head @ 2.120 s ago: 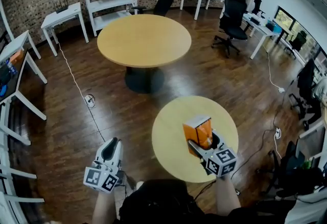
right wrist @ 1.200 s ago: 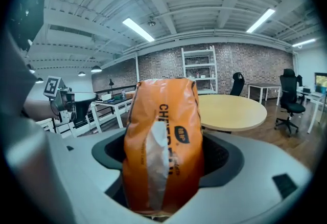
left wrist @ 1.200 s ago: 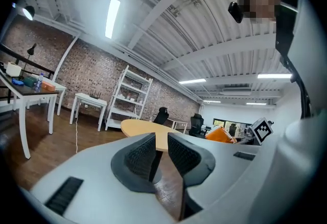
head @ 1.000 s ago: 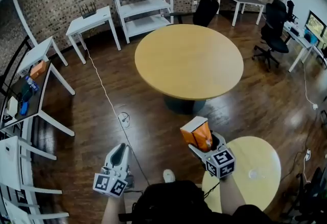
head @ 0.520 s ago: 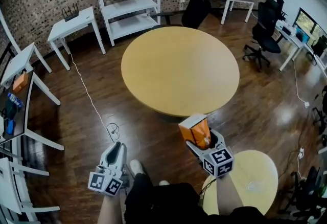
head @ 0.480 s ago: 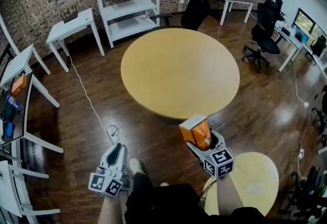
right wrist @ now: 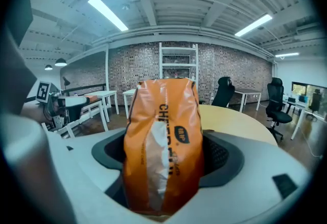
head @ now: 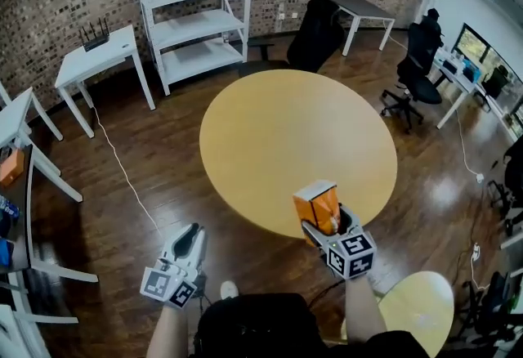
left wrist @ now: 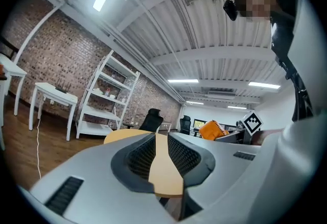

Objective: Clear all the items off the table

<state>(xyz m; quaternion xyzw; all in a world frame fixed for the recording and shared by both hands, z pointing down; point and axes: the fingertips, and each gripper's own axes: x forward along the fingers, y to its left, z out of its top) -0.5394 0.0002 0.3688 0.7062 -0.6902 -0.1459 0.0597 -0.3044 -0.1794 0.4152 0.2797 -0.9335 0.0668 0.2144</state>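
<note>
Moved off the small round table (head: 421, 311); it's now behind us at lower right. The orange snack bag (head: 317, 207) sits upright in the right claw (head: 320, 221), above the near edge of the big round table (head: 245, 136). In the right gripper view, the claw stands wide, pads pressing on both sides of the bag (right wrist: 162, 146). Left claw (head: 189, 238) hangs over the wood floor (head: 114, 209), short of the big table. It's narrowed to a slit, nothing in it (left wrist: 161, 154). White shelf unit (head: 196, 13) stands against the brick wall beyond.
</note>
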